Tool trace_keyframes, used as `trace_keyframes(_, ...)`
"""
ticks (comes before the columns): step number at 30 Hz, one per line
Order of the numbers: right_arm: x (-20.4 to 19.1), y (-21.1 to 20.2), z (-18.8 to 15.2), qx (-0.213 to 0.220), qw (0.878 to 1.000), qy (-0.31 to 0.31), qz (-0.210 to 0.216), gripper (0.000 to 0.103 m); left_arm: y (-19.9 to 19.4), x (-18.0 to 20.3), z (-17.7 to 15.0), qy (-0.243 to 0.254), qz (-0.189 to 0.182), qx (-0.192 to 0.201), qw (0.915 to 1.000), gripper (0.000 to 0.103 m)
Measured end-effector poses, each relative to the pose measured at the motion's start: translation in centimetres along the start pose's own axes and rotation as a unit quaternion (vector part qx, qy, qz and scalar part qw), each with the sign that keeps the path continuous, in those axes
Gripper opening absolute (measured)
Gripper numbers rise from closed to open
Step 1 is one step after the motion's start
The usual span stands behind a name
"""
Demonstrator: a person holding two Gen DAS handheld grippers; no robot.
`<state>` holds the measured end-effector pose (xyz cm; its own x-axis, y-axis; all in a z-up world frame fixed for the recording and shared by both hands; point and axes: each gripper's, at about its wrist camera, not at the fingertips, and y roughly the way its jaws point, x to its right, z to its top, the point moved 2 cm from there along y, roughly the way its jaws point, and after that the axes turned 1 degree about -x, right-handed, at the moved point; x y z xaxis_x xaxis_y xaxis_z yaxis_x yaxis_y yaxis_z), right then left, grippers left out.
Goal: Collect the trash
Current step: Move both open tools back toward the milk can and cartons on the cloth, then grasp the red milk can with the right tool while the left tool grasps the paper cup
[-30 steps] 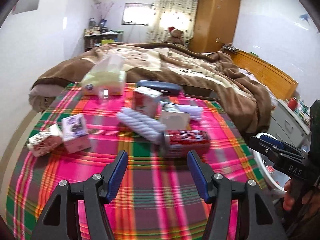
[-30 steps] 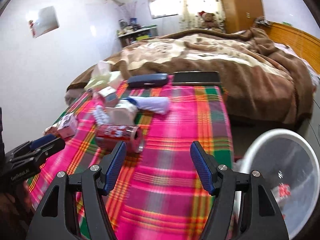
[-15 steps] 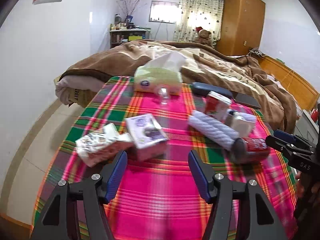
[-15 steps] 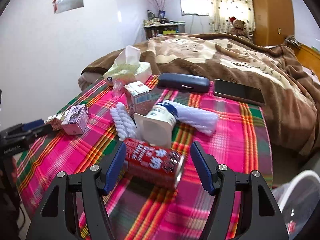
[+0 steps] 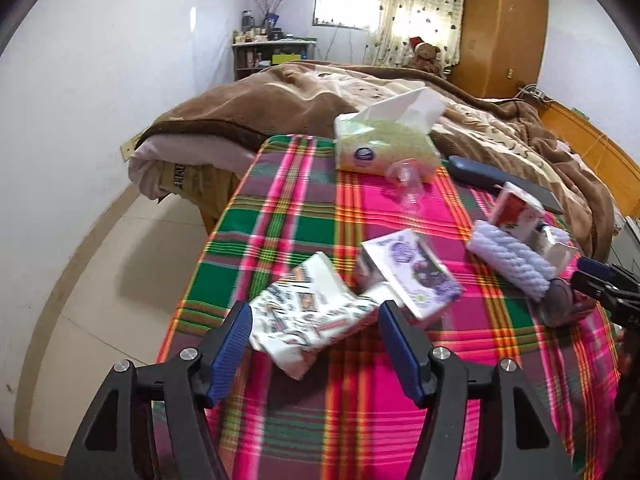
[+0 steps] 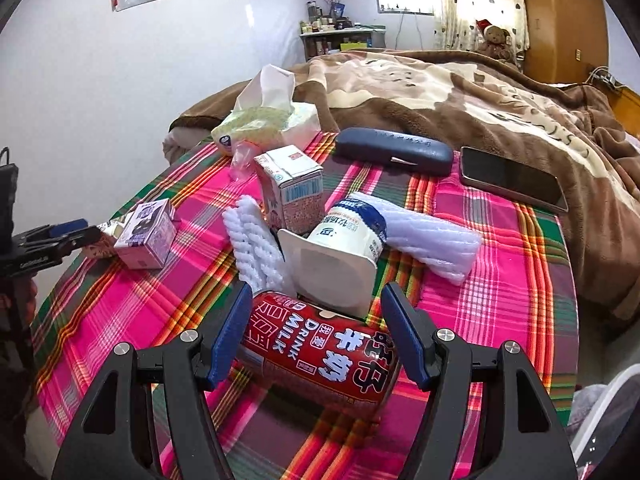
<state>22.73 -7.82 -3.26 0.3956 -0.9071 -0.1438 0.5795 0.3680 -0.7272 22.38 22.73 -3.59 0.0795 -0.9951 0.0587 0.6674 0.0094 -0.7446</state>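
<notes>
On the plaid tablecloth (image 5: 280,216) lies a crumpled white printed wrapper (image 5: 308,320), between the fingers of my left gripper (image 5: 314,340). Its jaws are opening and the pads do not press on the wrapper. A small purple carton (image 5: 412,272) leans beside the wrapper. A red milk can (image 6: 320,356) lies on its side between the fingers of my right gripper (image 6: 316,332), which stands open around it. Behind the can are a tipped yogurt cup (image 6: 344,248), a milk carton (image 6: 292,192) and white foam netting (image 6: 256,248).
A tissue pack (image 6: 264,124), a dark glasses case (image 6: 392,150) and a phone (image 6: 512,178) lie at the far side, against the brown blanket (image 6: 460,92). A white bin (image 6: 608,408) stands off the table's right edge. The floor drops away to the left (image 5: 100,260).
My left gripper swung left across the table, from the red can to the wrapper. My right gripper closed in on the red can, which now lies between its fingers.
</notes>
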Motion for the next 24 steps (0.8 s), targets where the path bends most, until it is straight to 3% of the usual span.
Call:
trace_keyframes(5, -0.6, 0.0, -0.3, -0.025, 0.999, -0.009, 0.032, 0.068, 1.5, -0.8, 0.4, 0.017, -0.021, -0.02, 0.9994, 0.068)
trace_keyframes(12, -2.1, 0.1, -1.2, -0.05, 0.997, -0.055, 0.033, 0.068, 2.9, -1.6, 0.6, 0.001, -0.038, -0.034, 0.9987, 0.069)
trace_keyframes(15, -2.7, 0.4, -1.3, -0.055, 0.995, -0.08, 0.025, 0.068, 3.3, -1.1, 0.3, 0.011, -0.038, -0.042, 0.9984, 0.069)
trace_keyframes(20, -2.5, 0.4, -1.3, -0.055, 0.996, -0.065, 0.017, 0.068, 2.9, 0.2, -0.4, 0.021, -0.063, -0.04, 0.997, 0.069)
trace_keyframes(24, -2.5, 0.7, -1.6, -0.06, 0.996, -0.068, -0.005, 0.068, 3.2, 0.2, -0.3, 0.014, -0.049, -0.04, 0.9979, 0.069)
